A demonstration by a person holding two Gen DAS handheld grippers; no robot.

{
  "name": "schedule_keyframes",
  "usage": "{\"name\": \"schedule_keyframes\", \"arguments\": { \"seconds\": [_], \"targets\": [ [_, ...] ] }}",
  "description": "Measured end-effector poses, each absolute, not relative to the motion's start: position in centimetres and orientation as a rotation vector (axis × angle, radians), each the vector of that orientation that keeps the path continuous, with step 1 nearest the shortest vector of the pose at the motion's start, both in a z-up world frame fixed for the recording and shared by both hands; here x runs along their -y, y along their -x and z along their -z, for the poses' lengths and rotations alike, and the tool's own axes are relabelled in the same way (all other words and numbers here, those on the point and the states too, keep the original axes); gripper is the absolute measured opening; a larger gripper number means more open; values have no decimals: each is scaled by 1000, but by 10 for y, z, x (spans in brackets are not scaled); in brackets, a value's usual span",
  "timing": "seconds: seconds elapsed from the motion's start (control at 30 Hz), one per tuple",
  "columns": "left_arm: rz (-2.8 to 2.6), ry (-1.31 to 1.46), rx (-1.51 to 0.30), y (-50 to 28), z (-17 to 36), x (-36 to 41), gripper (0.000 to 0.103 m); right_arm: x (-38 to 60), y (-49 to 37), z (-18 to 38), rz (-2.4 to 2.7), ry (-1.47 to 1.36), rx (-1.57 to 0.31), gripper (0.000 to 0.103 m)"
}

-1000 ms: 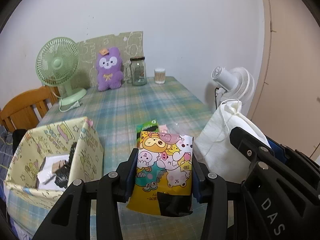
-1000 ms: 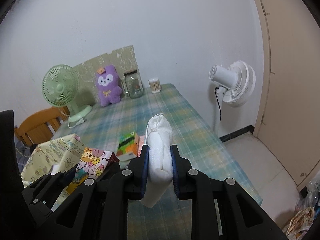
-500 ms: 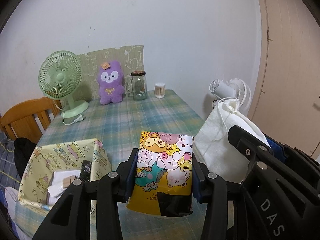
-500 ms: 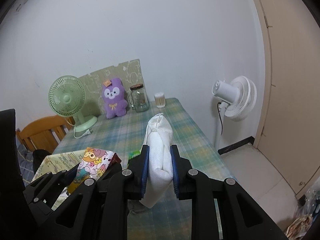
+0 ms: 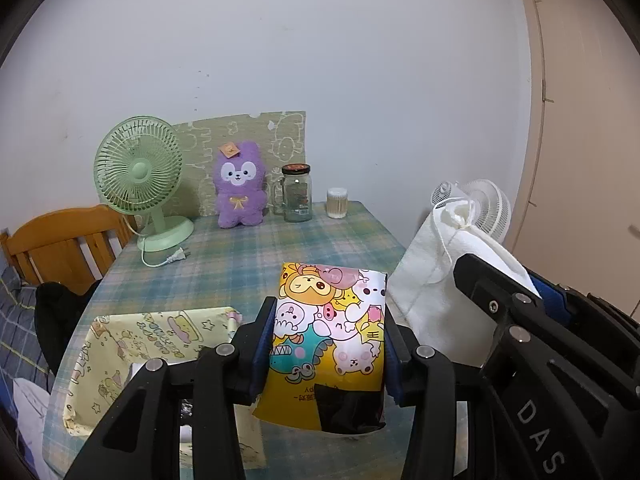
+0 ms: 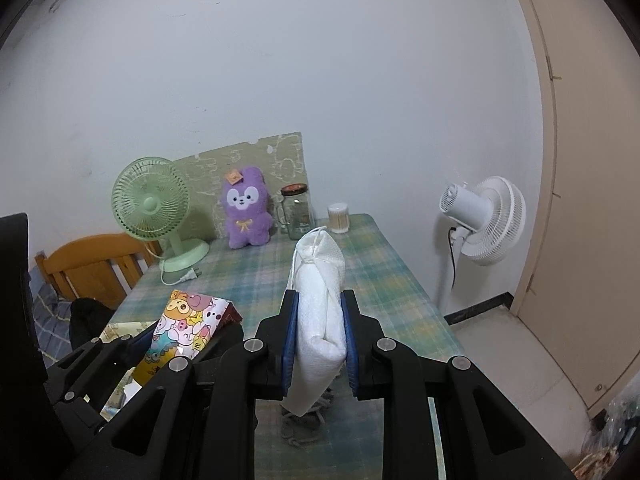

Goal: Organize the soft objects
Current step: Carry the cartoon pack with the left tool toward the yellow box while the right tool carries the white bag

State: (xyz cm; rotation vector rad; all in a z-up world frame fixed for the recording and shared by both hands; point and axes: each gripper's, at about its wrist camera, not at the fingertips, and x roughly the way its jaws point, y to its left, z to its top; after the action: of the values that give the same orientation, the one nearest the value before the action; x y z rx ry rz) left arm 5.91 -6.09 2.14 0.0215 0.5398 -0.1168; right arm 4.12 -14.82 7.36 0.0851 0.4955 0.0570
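Here the left tool point(image 5: 328, 344) clamps a glossy, flat cartoon-printed pouch point(image 5: 332, 328) between blue pads, held above the plaid-clothed worktop point(image 5: 248, 256) beside a soft, square fabric bin point(image 5: 120, 344). The right tool point(image 6: 319, 344) pinches a white, quilted drawstring bag point(image 6: 320, 304), folded thick, with its cord dangling, also in the air over the worktop.

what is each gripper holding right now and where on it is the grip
Left gripper clamps the cartoon-print pouch across its two side edges, about mid-height. Right gripper pinches the white drawstring bag across its lower body, tied neck up.
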Motion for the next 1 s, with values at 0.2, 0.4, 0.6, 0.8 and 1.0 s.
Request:
{"name": "schedule_keyframes", "arguments": {
  "seconds": [0.2,0.4,0.6,0.8,1.0],
  "targets": [
    [95,-18,-539,-61,-21,41,47,128,-47,-72,-85,-78,-505,24],
    [76,-1,-537,-61,-21,19,47,107,-51,-72,-109,-62,-505,24],
    [53,-2,-536,-66,-20,-1,47,86,-59,-69,-139,-57,-515,24],
    [25,-6,-542,-72,-16,-22,47,63,-69,-63,-172,-50,-531,24],
    [-1,-11,-553,-76,-10,-41,47,43,-75,-54,-203,-46,-548,24]
  ]
}}
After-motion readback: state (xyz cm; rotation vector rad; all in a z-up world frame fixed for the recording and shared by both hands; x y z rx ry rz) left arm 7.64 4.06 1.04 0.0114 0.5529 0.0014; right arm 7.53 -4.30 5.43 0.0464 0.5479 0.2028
